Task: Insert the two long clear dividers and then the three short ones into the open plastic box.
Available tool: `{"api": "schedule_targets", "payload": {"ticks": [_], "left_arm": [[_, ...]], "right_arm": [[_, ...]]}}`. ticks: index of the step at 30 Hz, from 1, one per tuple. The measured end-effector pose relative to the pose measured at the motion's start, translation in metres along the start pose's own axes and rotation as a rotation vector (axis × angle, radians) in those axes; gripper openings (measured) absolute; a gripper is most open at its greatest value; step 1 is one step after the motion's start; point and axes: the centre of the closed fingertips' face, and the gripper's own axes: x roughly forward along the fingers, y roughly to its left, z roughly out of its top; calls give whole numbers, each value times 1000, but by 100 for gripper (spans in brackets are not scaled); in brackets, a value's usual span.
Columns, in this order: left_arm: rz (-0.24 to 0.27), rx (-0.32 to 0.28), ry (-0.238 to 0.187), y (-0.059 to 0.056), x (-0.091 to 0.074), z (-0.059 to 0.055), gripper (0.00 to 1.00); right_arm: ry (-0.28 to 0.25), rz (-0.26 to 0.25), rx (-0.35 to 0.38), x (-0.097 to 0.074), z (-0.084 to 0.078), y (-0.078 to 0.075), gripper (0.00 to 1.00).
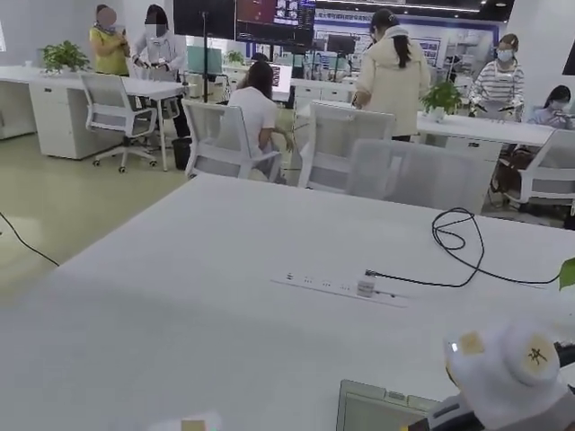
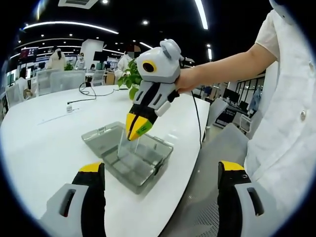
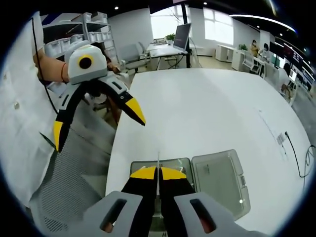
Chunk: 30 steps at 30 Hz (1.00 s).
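White table [image 2: 39,148]. Right gripper [image 2: 133,134] clamped on clear divider [image 2: 126,147], open box [image 2: 148,170] directly beneath; left gripper [image 3: 98,129] alongside, jaws wide apart.

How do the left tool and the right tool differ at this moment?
The left tool has its jaws spread wide and holds nothing; the right tool is shut on a clear divider. The right tool points down over the open box; the left tool sits apart from the box, near the table edge. Both have white bodies and yellow-tipped black jaws.
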Motion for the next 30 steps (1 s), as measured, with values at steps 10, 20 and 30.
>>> {"api": "schedule_targets", "payload": {"ticks": [10,20,30], "left_arm": [[-1,-4,-5,1,1,0,97],[-2,-17,-20,1,1,1,97],[-8,-14,-15,1,2,1,97]], "right_arm": [[5,-9,-5,6,-7,-4,3],[31,-14,-57,22,-8,1,3],[90,-2,-72,41,-20,-1,2]]}}
